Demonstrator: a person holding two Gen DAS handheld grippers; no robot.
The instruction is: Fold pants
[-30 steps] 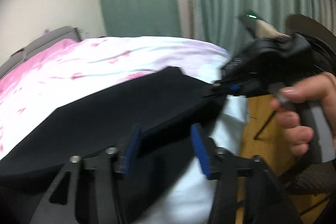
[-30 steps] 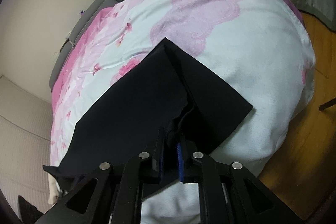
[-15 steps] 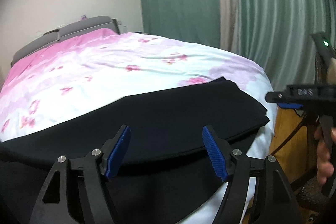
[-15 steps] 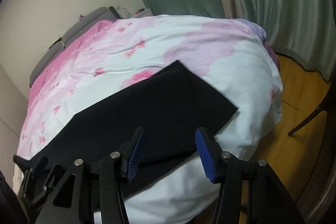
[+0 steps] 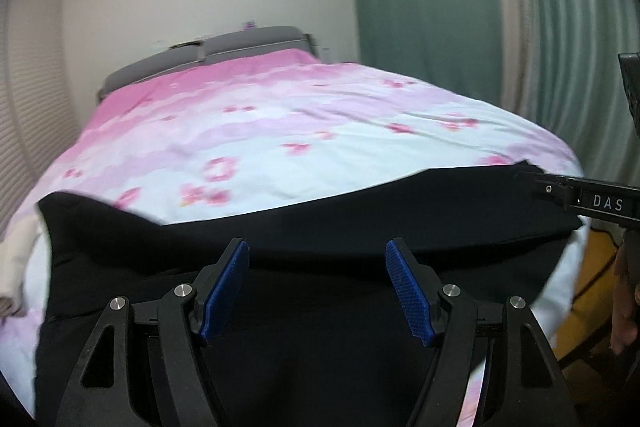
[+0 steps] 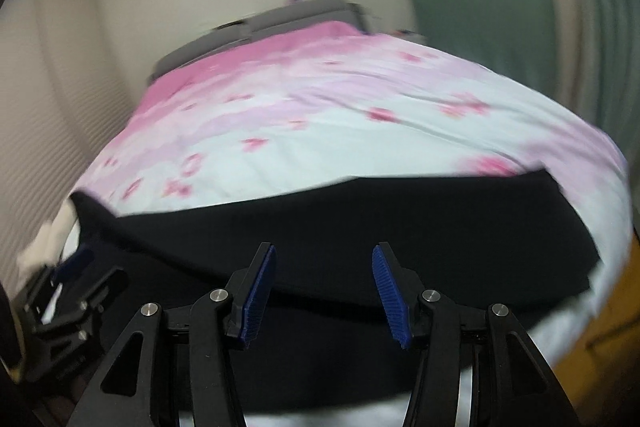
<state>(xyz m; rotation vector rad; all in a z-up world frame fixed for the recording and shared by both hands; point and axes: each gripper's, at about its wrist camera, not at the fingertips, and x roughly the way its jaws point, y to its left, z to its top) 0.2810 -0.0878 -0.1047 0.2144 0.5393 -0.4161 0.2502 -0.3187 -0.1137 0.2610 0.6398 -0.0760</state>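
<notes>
Both grippers stood released above the black pants (image 5: 320,307), which lay across the near end of the bed on the pink-and-white floral duvet (image 5: 304,131). A second before, the right gripper (image 6: 324,287) had been clamped on a raised fold of the cloth, carrying one layer over the other; half a second before, its blue pads had already parted, and they remained apart, with nothing between them. The left gripper (image 5: 316,287) had its jaws spread wide over the fabric, likewise empty, and was seen from the right wrist view at the left margin, near the end of the garment beside a pale cloth (image 6: 44,243). The pants now showed an upper layer whose edge ran across the lower one, slightly short of it along the near side, so the lengthwise fold appeared to have been laid down and let go. The far right corner rested close to the mattress edge, above the wooden floor (image 6: 600,339). By this reading, one fold was complete, and a crosswise fold, bringing one end toward the other, probably remained. Both views were blurred by motion, so fine wrinkles could not be judged.
</notes>
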